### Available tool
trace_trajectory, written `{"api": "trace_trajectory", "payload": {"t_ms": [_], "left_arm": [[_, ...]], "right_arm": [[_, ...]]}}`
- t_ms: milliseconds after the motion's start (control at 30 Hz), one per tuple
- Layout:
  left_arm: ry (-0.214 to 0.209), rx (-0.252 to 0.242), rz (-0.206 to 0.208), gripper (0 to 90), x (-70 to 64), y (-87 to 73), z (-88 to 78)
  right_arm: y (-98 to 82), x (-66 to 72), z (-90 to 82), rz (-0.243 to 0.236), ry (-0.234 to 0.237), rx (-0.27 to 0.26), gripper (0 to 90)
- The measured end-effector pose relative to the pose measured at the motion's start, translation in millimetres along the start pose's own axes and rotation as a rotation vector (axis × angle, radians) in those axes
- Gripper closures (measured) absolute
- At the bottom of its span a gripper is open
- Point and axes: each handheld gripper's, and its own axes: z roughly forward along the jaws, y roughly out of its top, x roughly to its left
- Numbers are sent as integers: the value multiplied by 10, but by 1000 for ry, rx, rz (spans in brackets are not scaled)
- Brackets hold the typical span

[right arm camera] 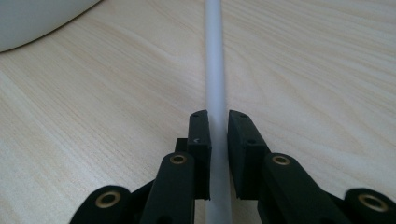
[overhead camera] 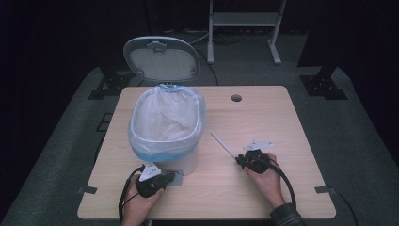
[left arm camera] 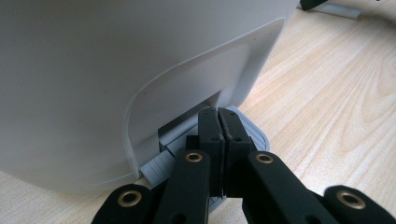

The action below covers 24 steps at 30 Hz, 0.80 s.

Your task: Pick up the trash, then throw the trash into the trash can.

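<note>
A white pedal bin lined with a clear bag stands on the left half of the table, its lid raised. My left gripper is shut with nothing between its jaws. Its tips rest on the grey pedal at the foot of the bin wall. A thin white stick lies on the wood right of the bin. My right gripper is shut on the near end of that stick, one jaw against each side of it.
The wooden table has a round cable hole near its far edge. A metal stand rises from the dark floor behind the table. Cables trail from both grippers toward the near edge.
</note>
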Motion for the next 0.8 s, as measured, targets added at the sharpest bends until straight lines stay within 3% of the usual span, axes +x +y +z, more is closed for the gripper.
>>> {"api": "trace_trajectory", "payload": {"t_ms": [433,800], "left_arm": [[1,0,1,890,-1,0,0],[0,0,0,889,-1,0,0]], "right_arm": [[-1,-126,-106,38,2,-22,794],[12,-190,-236,37,15,-57,794]]}}
